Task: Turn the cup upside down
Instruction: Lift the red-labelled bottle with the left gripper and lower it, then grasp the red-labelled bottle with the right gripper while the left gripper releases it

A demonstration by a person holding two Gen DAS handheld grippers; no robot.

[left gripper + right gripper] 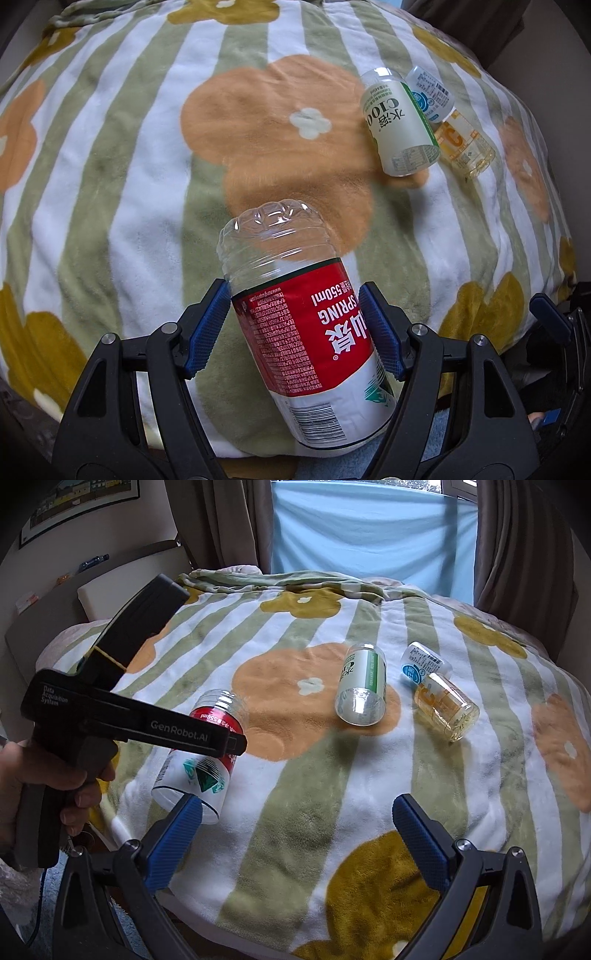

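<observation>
Red-labelled clear plastic cup (pixel 295 325) clamped across its middle between the left gripper (pixel 295 328) pads, long axis tilted, closed base up and away, open mouth low over the striped fleece blanket (pixel 122 177) — right gripper (pixel 295 830) wide open, empty, just beside.

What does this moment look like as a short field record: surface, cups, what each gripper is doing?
surface: striped floral blanket
held item: red-label cup, cut from a bottle, tilted, closed base pointing away from the left wrist camera
left gripper: shut on the red-label cup, blue pads on both sides of its label
right gripper: open, holding nothing, above the blanket
other cups: green-label cup, blue-label cup and orange-label cup, all lying on their sides
contact: blue-label and orange-label cups appear to touch
person: hand on the left gripper's handle
</observation>
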